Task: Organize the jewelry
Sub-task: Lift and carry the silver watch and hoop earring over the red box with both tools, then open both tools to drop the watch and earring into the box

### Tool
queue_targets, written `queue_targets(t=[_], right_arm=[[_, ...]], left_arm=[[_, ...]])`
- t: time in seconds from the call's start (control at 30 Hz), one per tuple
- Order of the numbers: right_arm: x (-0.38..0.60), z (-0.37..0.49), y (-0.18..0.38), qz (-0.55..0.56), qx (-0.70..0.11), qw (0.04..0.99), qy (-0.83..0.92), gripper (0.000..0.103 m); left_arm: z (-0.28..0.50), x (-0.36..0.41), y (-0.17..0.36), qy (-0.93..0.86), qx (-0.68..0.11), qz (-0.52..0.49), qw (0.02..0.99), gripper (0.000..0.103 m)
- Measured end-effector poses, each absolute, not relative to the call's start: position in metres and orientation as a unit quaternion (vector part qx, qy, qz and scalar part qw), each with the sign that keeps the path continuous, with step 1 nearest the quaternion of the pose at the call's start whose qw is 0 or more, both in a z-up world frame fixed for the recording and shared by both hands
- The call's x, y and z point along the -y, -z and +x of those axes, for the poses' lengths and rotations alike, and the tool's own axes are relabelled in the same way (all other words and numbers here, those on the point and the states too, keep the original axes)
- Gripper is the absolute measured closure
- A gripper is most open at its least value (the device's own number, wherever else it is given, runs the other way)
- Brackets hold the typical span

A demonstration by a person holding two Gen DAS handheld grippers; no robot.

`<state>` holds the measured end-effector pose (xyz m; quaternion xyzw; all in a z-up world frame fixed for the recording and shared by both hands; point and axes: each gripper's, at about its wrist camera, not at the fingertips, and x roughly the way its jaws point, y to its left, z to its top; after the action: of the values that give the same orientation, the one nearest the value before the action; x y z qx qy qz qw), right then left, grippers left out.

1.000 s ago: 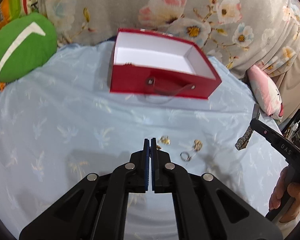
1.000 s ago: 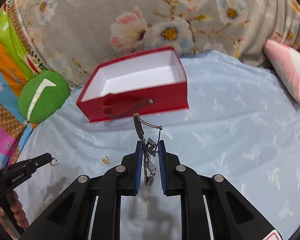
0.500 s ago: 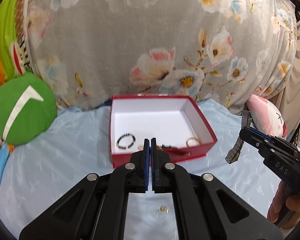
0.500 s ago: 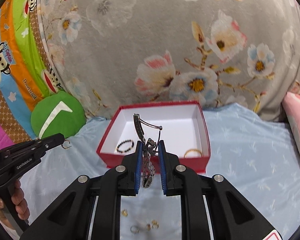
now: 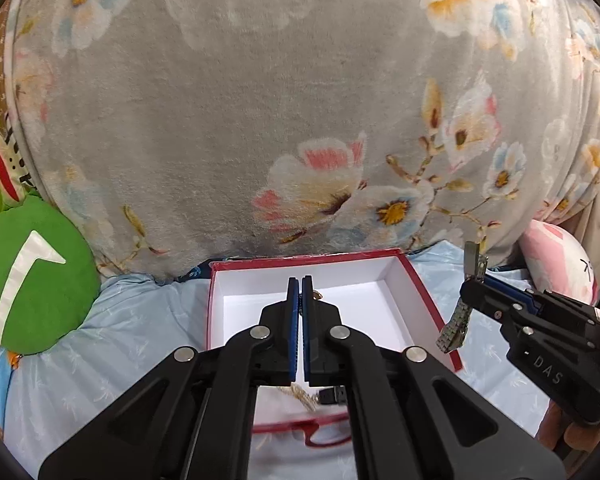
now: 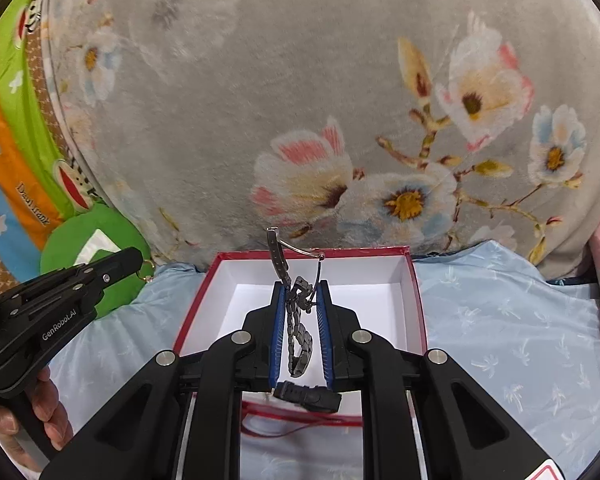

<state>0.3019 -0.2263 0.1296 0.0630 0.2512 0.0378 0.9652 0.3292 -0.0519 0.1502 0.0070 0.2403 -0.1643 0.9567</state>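
Floral blanket [image 5: 260, 100] behind red box [image 5: 420, 284] — green cushion [image 5: 32, 276] left, pink pillow [image 5: 560, 256] right.

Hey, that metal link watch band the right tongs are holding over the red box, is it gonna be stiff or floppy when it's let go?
Probably floppy: the metal link band droops in a loose loop between the right tongs. Its polished links look slippery. Released, it would likely collapse in a heap inside the red box rather than roll.

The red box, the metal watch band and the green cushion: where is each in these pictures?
red box [image 6: 418, 300]: right wrist view, on its right wall.
metal watch band [image 6: 299, 334]: right wrist view, on its hanging links.
green cushion [image 5: 60, 280]: left wrist view, on its green fabric.
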Motion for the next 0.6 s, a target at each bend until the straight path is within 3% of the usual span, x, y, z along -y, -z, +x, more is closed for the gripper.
queue_targets(t=[0.6], right_arm=[[0.235, 0.409, -0.060, 0.042, -0.305, 0.951, -0.009, 0.088]], left_arm=[[0.441, 0.076, -0.069, 0.118, -0.310, 0.031, 0.943, 0.102]])
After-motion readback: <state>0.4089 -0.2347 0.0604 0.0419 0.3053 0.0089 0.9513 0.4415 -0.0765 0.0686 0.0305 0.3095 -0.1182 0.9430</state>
